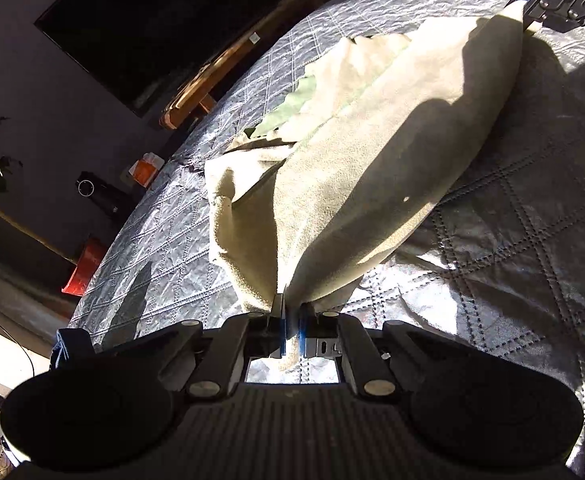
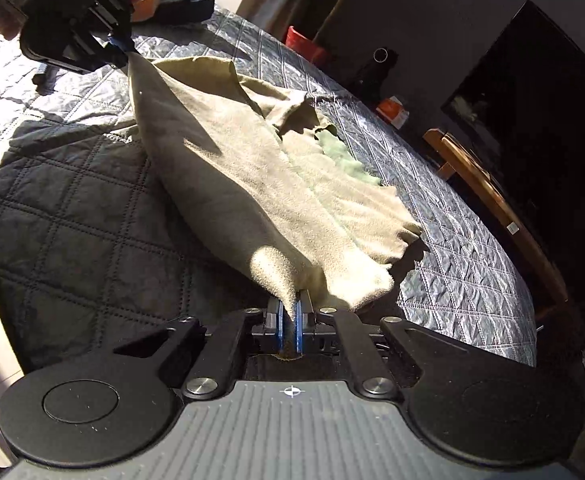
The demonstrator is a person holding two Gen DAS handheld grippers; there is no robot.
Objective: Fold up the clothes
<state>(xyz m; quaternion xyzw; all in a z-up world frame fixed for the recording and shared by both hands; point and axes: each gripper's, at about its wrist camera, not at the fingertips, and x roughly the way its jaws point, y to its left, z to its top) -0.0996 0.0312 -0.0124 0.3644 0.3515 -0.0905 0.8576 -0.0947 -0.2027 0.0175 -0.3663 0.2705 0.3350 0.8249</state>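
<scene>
Cloth, beige and fleecy, lies on the quilt and is stretched between both grippers. One named landmark is used below: the cloth.

Left gripper: jaws closed on one end of the cloth. A bunched fold passes between the blue pads, with a short tail showing behind them. From this end the fabric rises off the quilt in a taut ridge.

Right gripper: jaws closed on the opposite end of the cloth. The pinched fabric forms a rounded fold just ahead of the blue pads.

Each gripper appears in the other's view at the far end of the cloth, with fabric drawn to a point at its pads.

Cloth state: the near edge is lifted and tensioned between the two grips. The far part is crumpled and rests on the quilt. A pale green patch shows among the crumpled folds on the far side.

Surroundings, relative to the cloth:
- Beyond it, past the quilt edge: a wooden frame and a dark screen.
- Beyond it, lower: a red object and an orange box.
- Past the left end: a dark blue garment.

Strong sunlight casts hard shadows across the cloth and quilt.
</scene>
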